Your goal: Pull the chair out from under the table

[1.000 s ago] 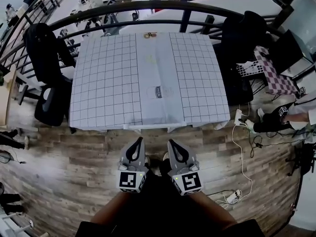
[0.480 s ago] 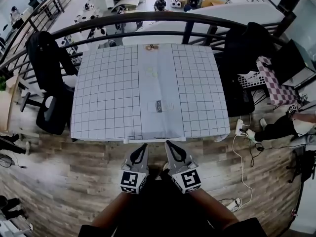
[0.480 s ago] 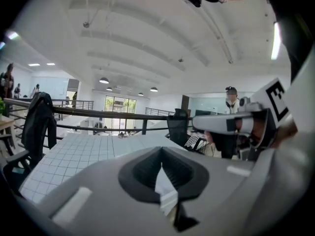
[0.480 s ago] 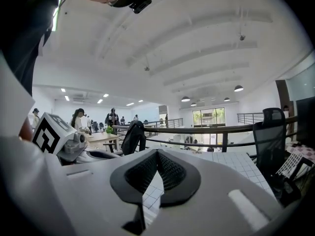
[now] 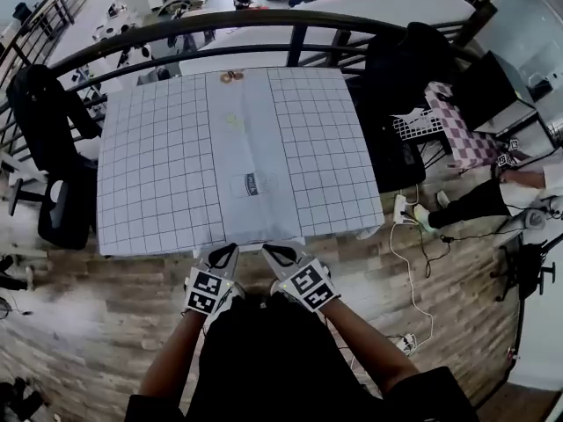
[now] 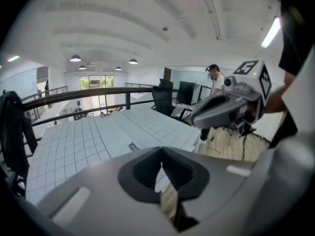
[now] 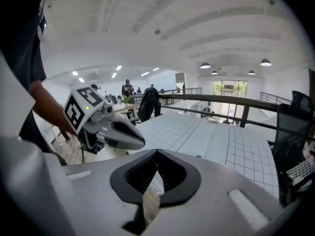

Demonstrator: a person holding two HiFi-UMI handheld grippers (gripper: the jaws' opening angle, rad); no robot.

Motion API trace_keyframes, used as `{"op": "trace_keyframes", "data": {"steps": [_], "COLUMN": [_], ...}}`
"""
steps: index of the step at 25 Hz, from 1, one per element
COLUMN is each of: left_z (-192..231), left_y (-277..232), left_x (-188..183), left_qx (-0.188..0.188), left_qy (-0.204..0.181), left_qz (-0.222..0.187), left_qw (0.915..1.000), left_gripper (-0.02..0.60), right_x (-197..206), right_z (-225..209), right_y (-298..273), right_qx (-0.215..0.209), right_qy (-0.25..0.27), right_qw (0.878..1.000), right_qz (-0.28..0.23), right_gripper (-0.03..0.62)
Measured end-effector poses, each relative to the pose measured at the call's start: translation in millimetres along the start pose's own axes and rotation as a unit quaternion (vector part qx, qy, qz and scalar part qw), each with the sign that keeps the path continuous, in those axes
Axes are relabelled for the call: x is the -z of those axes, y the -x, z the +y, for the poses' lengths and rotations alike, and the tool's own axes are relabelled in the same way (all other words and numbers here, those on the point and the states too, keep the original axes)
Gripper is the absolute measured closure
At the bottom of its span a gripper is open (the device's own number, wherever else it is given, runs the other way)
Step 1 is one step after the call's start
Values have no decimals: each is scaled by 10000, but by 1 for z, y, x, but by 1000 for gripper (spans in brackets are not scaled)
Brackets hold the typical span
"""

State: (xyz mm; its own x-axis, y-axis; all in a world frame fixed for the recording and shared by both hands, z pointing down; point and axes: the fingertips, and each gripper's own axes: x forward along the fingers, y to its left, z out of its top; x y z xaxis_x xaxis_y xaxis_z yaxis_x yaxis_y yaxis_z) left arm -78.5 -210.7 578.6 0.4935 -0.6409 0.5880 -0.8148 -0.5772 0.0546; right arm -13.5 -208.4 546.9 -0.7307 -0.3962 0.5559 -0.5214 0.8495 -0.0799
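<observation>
Two sets of jaws are clenched on nothing: the left gripper [image 5: 222, 253] and the right gripper [image 5: 278, 252] hang side by side, tips at the near edge of the table [image 5: 149, 183] with its white grid-lined cloth. The chair [image 5: 250, 244] is tucked under that edge between them, and only a thin pale strip shows. A small dark label [image 5: 251, 184] lies mid-cloth, its print too small to read.

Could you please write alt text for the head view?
Seen from above, a person holds the left gripper and right gripper, both with jaws shut, at the near edge of a table covered in a grid-patterned cloth. A black office chair stands at its left.
</observation>
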Motion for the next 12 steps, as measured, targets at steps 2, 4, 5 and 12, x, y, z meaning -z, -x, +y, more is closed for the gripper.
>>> {"op": "trace_keyframes", "data": {"steps": [2, 4, 5, 12], "left_z": [4, 2, 1, 4], "left_y": [-13, -27, -33, -55], "left_x": [12, 28, 36, 101], "left_qx": [251, 606, 755, 1413], "left_qy": [-432, -923, -1165, -2062], "left_qz": [430, 933, 1153, 2316], "left_qw": [9978, 9895, 9836, 9402], "left_gripper": [571, 568, 490, 418], "right_x": [20, 48, 59, 118], "right_z": [1, 4, 4, -6], "right_y": [-15, -31, -38, -79], "right_qx": [-258, -673, -813, -1213], "right_qy": [371, 782, 1002, 2544], "right_qw": [9974, 9870, 9805, 9254], "right_qz": [561, 1230, 1483, 2534], "right_gripper": [595, 546, 495, 493]}}
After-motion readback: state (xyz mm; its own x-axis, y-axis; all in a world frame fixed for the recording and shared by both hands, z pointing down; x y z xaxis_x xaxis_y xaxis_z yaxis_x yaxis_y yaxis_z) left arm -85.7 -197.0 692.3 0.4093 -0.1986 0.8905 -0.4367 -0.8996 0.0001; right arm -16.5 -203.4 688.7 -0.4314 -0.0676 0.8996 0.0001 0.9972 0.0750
